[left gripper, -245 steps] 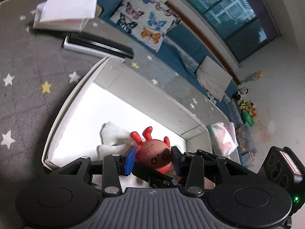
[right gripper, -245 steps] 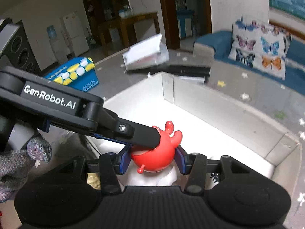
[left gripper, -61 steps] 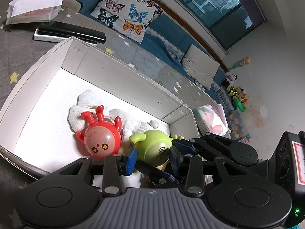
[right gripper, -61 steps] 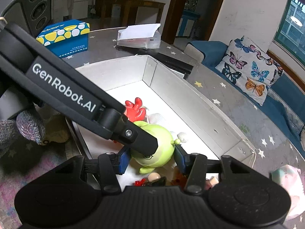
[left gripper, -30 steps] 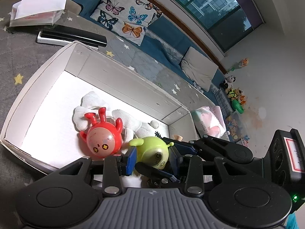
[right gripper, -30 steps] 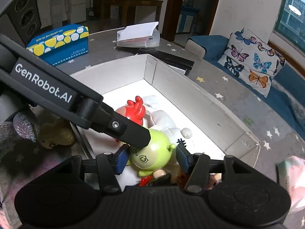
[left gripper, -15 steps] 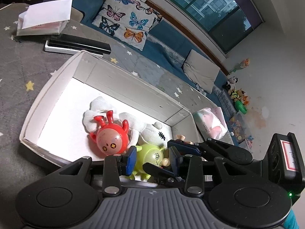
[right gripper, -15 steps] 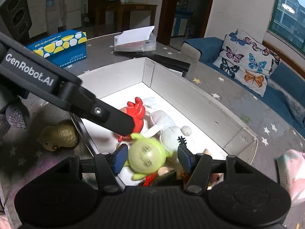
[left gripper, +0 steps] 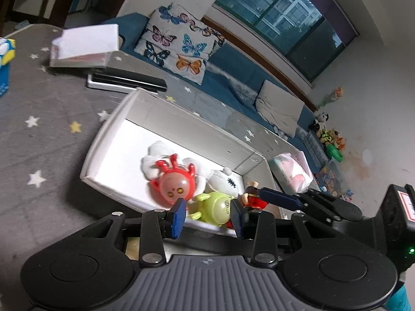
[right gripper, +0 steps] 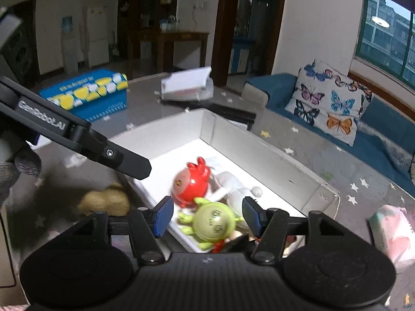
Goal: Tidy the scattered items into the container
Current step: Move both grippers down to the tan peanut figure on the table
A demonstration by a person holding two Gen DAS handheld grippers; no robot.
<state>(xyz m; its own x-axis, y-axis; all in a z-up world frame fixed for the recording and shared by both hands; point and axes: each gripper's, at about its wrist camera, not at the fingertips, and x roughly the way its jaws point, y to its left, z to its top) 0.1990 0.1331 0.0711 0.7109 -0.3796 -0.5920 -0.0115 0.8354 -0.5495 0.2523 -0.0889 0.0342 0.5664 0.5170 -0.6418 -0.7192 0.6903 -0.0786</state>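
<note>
Step in hand: release of green round toy (right gripper: pixel 214 223) into white box (right gripper: pixel 262 153). Toy lay inside box near front wall, touching red round toy (right gripper: pixel 190 182), white plush (right gripper: pixel 234 184) just beside.

Right gripper (right gripper: pixel 207 216) jaws opening, toy between pads but pads clear of it. Left gripper (left gripper: pixel 206 216) open, holding nothing.

My read: drop complete. Yellow plush toy (right gripper: pixel 105 202) lay outside box on grey star-print surface (right gripper: pixel 306 153). Next move probably calls for left gripper over that toy, jaws wide for soft body.
</note>
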